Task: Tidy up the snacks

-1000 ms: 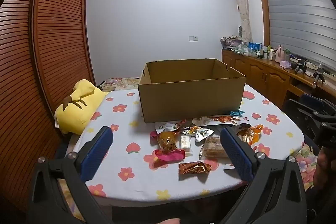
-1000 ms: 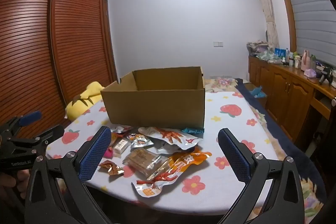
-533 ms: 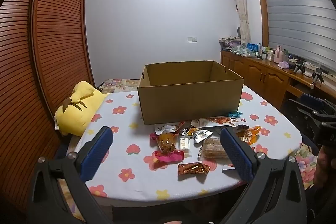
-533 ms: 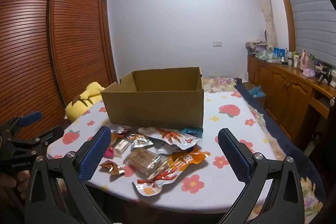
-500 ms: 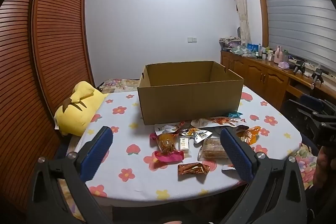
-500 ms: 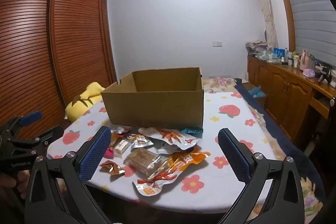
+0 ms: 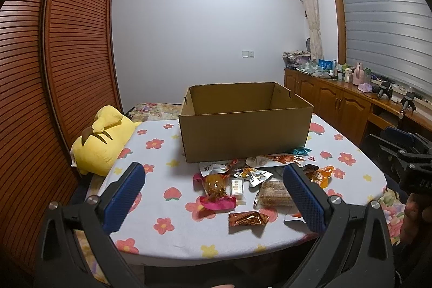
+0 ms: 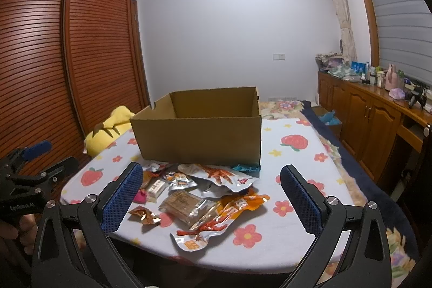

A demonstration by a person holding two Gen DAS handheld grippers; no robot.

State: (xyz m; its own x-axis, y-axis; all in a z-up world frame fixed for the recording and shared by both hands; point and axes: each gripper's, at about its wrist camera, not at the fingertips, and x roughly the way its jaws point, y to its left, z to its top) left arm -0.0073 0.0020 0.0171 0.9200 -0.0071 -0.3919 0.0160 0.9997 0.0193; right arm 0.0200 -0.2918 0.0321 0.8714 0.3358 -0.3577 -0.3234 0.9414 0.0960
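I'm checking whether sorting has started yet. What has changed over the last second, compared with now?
Almost nothing. Both views drifted very slightly, so the grippers barely shifted; nothing was taken hold of or let go. The left gripper and right gripper stay open and empty, short of the snack pile, which lies as before in front of the cardboard box on the table.

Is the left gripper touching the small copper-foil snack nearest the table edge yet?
Apart. In the left wrist view the left gripper is wide open, and the copper-foil snack lies on the tablecloth, clear of both fingers.
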